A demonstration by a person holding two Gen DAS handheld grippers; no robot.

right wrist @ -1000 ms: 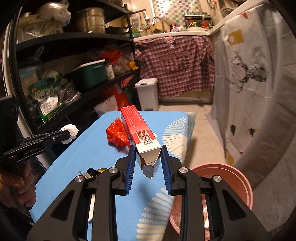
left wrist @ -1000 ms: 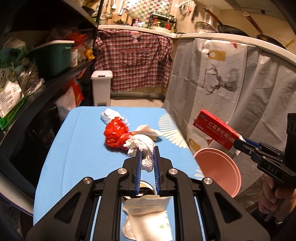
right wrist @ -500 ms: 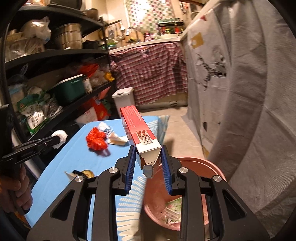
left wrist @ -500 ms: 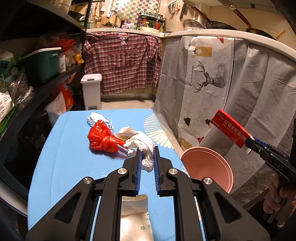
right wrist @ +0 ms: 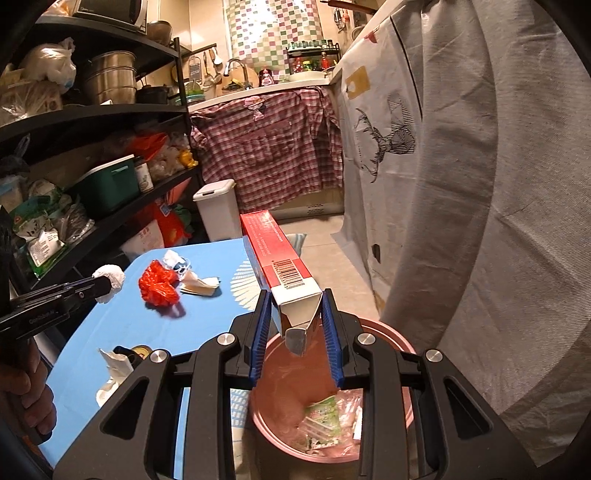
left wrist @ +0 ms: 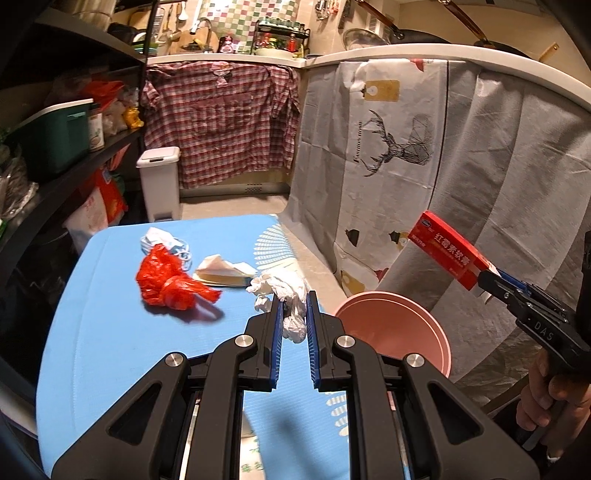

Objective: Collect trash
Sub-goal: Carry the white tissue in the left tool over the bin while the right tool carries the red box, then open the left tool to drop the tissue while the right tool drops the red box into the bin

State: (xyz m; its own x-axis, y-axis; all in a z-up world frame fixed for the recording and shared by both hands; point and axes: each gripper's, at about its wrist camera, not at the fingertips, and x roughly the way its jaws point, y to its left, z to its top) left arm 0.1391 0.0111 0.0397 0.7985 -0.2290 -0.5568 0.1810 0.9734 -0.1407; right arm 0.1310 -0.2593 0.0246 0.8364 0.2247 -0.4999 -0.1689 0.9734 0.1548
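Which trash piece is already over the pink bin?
The red box, clamped in the right gripper above the pink bin; the white wad in the left gripper hangs over the table.

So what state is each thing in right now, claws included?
Left claw: shut on crumpled white tissue.
Right claw: shut on red carton, above the bin.
Pink bin: open, trash inside.
Red plastic bag: crumpled on blue table.
White pedal bin: lid closed.

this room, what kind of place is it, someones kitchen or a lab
Most likely a cramped home kitchen or pantry nook, not a lab. A sink tap and hanging utensils sit against a checkered tile wall, pans hang above the counter, and black shelves hold pots and food packets.
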